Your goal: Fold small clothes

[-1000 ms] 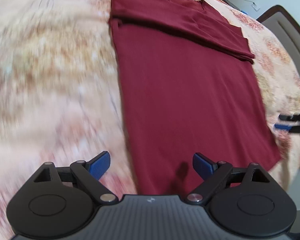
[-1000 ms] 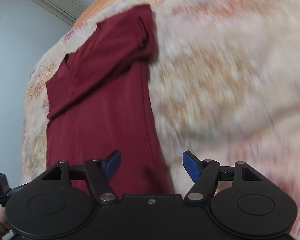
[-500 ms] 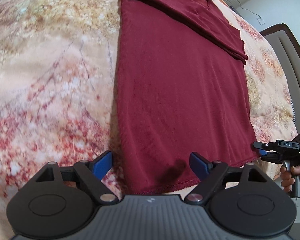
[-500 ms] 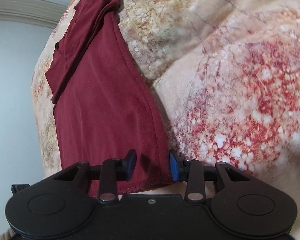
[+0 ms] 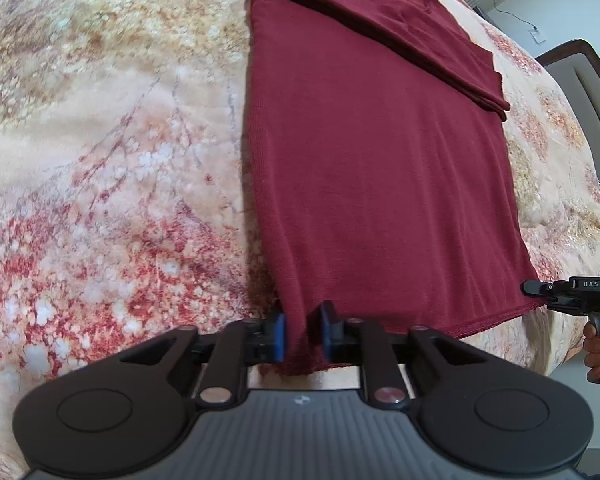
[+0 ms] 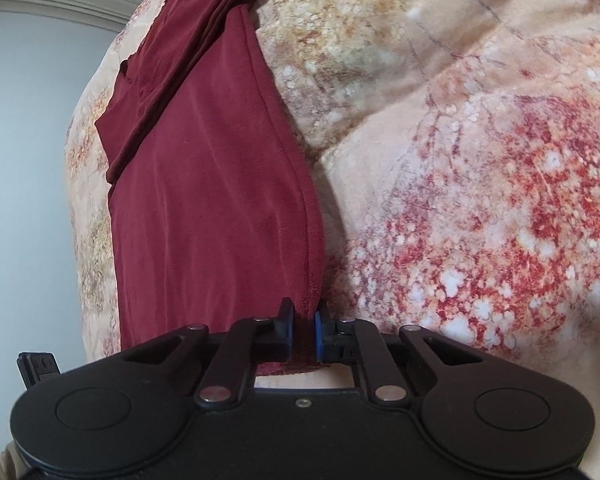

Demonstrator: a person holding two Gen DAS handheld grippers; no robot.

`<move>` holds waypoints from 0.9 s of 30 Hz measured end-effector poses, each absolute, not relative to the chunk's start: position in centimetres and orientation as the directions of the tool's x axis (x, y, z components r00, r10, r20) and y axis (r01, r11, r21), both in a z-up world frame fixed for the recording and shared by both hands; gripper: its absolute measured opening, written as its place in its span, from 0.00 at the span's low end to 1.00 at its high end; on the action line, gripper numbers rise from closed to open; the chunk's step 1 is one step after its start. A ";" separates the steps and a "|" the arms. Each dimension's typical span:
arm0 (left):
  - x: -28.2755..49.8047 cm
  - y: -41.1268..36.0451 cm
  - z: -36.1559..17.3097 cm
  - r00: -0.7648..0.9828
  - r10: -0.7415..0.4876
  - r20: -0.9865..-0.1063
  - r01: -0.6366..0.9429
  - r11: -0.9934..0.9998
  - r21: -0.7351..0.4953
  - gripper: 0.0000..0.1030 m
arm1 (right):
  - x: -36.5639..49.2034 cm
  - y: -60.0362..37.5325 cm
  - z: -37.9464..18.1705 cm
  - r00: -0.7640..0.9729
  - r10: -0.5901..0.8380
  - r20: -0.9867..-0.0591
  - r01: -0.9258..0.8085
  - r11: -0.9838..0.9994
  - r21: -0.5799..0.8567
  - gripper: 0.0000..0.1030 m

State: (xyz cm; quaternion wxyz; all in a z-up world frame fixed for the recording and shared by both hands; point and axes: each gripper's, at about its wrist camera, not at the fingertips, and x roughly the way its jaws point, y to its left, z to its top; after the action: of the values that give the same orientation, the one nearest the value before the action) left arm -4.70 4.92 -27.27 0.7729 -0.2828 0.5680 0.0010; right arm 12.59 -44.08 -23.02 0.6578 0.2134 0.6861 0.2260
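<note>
The dark red shirt (image 5: 372, 168) lay flat on the floral blanket (image 5: 100, 160), stretching away ahead of both sets of jaws, its far end folded over. The left gripper (image 5: 303, 338) was clamped on one near hem corner, the right gripper (image 6: 303, 334) on the other, fabric bunched between the blue pads (image 5: 278, 338).

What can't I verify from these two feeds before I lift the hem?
- Shirt hem between the corners: left wrist view, partly behind the left gripper.
- Right corner: right wrist view, housing covers the hem below the right gripper.
- Collar: cut off at the top edge, both views.
- Layers pinched: cannot tell.
- Blanket under the shirt: hidden.
</note>
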 end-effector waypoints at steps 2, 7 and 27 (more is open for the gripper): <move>-4.7 4.7 -26.8 0.363 -0.313 -0.877 -0.310 0.847 -0.431 0.08 | 12.7 -43.8 -22.6 -0.044 0.578 -0.815 -0.029 0.814 0.580 0.07; -5.9 5.5 -24.6 0.405 -0.310 -0.860 -0.294 0.847 -0.444 0.05 | 12.4 -44.1 -20.2 -0.063 0.607 -0.792 -0.094 0.787 0.610 0.05; -8.6 6.9 -26.1 0.333 -0.309 -0.891 -0.364 0.829 -0.424 0.54 | 8.2 -45.2 -20.3 -0.102 0.503 -0.858 -0.115 0.851 0.513 0.37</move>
State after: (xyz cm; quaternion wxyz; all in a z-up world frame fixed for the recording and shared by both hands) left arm -8.57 6.94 -26.12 0.7626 -0.2916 0.5772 0.0179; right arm 8.22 -45.23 -20.26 0.6558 0.1378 0.7038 0.2358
